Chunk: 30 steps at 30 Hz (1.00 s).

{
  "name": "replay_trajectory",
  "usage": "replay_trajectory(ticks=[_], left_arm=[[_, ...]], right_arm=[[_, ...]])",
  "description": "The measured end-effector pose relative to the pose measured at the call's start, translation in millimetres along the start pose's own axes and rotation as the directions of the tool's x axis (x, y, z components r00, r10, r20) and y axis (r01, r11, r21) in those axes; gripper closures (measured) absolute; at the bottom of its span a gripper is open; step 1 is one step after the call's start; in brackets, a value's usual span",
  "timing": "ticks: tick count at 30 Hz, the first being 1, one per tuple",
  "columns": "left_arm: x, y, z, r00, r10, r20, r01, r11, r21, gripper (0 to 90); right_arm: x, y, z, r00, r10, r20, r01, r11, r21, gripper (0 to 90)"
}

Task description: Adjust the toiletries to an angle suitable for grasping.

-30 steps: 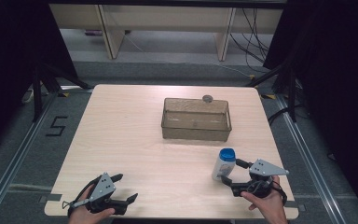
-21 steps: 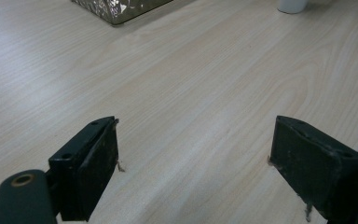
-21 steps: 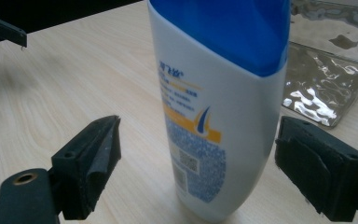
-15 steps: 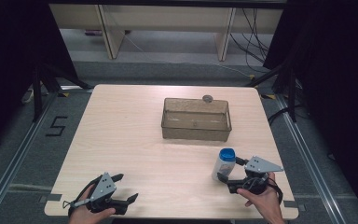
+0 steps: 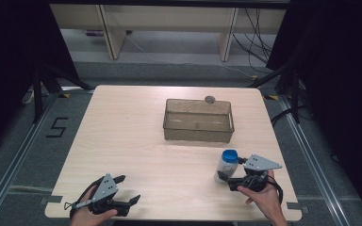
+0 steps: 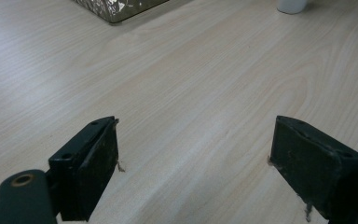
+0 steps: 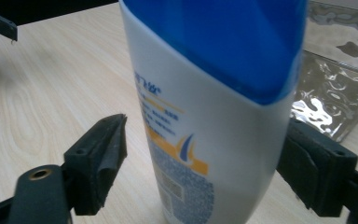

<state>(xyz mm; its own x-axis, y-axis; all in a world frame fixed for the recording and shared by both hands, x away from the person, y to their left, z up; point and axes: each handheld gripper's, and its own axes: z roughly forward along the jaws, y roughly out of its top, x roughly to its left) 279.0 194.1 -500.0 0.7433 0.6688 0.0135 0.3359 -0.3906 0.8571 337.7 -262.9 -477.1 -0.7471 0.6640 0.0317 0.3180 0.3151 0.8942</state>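
I am watching the white plastic bottle with the blue cap [image 5: 226, 164] standing upright near the right front part of the pale wooden table [image 5: 136, 141], its long axis running straight up from the tabletop and its blue cap pointing to the ceiling. In the right gripper view the bottle [image 7: 205, 116] is showing its printed face, with yellow bands and small blue lettering, and the cap is at the top.

My right gripper [image 5: 227, 179] is reaching in from the bottle's near right side with its black jaws straddling the lower body. They have just been closing with the bottle between them. In the right gripper view the left pad is standing clear of the bottle with wood showing in the gap, and the right pad is sitting just beside the wall; I cannot tell whether it is touching, so nothing is gripped firmly.

My left gripper [image 5: 128, 190] is resting low at the front left corner, well apart from the bottle, its jaws spread wide over bare wood and holding nothing.

The clear brownish plastic bin [image 5: 197, 120] is sitting farther back, beyond the bottle.
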Motion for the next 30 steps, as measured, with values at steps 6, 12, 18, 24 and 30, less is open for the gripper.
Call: replay_trajectory(ticks=[6,12,18,24,30], left_arm=[[-0.2,0.6,0.7,1.0000,0.002,0.000,-0.002,1.0000,-0.005,14.7],[-0.5,2.0,2.0,1.0000,0.006,-0.003,-0.006,1.0000,0.000,14.6],[-1.4,2.4,4.1,0.9999,0.003,0.010,-0.003,1.0000,-0.007,14.7],[-1.4,2.6,3.3,0.9999,0.007,0.015,-0.007,1.0000,-0.006,14.6],[-1.5,2.8,2.8,0.9999,0.011,0.012,-0.011,0.9999,-0.009,14.6]], right_arm=[[-1.4,-0.5,3.6,0.9992,-0.040,-0.007,0.040,0.999,-0.008,29.4],[-1.4,-1.3,6.6,0.9996,-0.006,-0.029,0.006,1.000,-0.003,33.0],[-1.5,-2.3,6.7,0.9996,0.000,-0.027,0.000,1.000,0.008,37.4],[-4.1,-2.7,7.1,0.9992,0.007,-0.040,-0.007,1.000,0.001,41.8],[-2.3,-1.2,7.0,0.9995,-0.019,-0.026,0.019,1.000,0.004,44.2]])
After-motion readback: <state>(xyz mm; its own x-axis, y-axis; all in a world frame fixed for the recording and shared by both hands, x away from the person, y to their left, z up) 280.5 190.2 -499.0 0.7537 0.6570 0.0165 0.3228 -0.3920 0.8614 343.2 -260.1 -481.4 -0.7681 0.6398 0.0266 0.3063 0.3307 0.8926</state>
